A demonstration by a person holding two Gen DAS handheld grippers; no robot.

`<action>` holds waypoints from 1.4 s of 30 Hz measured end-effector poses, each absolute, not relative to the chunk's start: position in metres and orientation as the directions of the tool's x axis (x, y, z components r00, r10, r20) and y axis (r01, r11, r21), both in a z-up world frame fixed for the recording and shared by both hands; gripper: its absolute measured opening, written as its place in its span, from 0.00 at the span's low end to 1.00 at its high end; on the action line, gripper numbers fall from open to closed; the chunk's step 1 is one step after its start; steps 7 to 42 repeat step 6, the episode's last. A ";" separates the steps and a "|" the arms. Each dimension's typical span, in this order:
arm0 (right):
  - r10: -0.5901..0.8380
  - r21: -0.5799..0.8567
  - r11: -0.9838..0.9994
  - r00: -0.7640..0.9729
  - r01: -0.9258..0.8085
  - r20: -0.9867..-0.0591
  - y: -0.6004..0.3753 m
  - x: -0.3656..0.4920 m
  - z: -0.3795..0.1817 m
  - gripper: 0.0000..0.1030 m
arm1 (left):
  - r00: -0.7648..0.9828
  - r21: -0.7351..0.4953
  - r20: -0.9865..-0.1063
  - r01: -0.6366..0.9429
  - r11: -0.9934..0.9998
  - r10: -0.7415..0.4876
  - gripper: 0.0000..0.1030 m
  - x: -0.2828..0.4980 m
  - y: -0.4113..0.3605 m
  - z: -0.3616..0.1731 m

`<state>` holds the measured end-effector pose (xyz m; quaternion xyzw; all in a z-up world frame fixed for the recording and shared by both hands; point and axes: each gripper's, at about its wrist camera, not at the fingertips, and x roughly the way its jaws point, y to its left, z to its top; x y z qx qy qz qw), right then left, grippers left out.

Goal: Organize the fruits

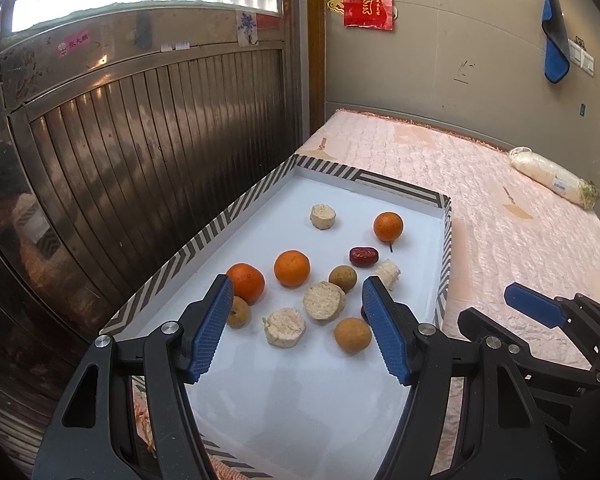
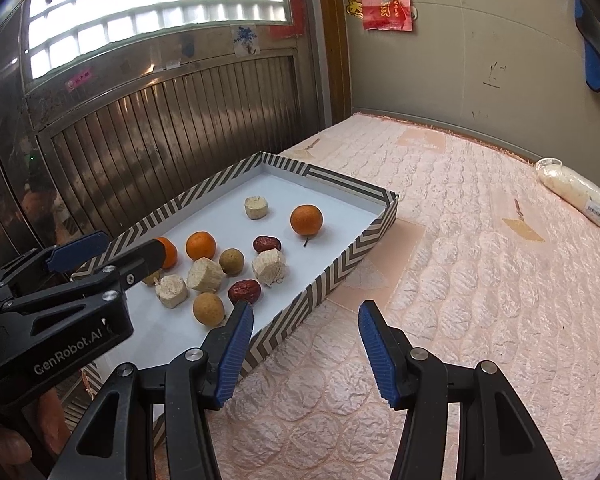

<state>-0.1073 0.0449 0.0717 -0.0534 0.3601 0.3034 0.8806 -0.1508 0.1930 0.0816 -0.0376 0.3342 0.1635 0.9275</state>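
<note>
A striped tray [image 1: 204, 236] is sitting on a pink quilted mattress [image 2: 480, 280] beside a metal door [image 1: 140, 140]. Lying loose on the tray's white floor are three oranges [image 1: 292, 268], three brown longans [image 1: 353, 334], two red dates [image 2: 244, 291] and four pale cut chunks [image 1: 324, 301]. The left gripper [image 1: 296, 328] is hovering over the near fruit, jaws spread wide, holding nothing. The right gripper [image 2: 306, 354] is hanging over the mattress just beside the tray, also released and empty.

Left wrist view looks down close over the tray [image 1: 236, 216]. Right wrist view faces the bed [image 2: 480, 240] beside it. Both share tray [image 2: 352, 258] and wall.
</note>
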 end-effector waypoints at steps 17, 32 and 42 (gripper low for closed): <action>0.486 0.127 0.821 0.566 -0.556 -0.666 0.037 -0.105 0.072 0.51 | 0.729 0.057 -0.624 -0.316 0.947 0.281 0.66 -0.148 0.185 0.084; 0.486 0.127 0.821 0.566 -0.556 -0.666 0.037 -0.105 0.072 0.51 | 0.729 0.057 -0.624 -0.316 0.947 0.281 0.66 -0.148 0.185 0.084; 0.486 0.127 0.821 0.566 -0.556 -0.666 0.037 -0.105 0.072 0.51 | 0.729 0.057 -0.624 -0.316 0.947 0.281 0.66 -0.148 0.185 0.084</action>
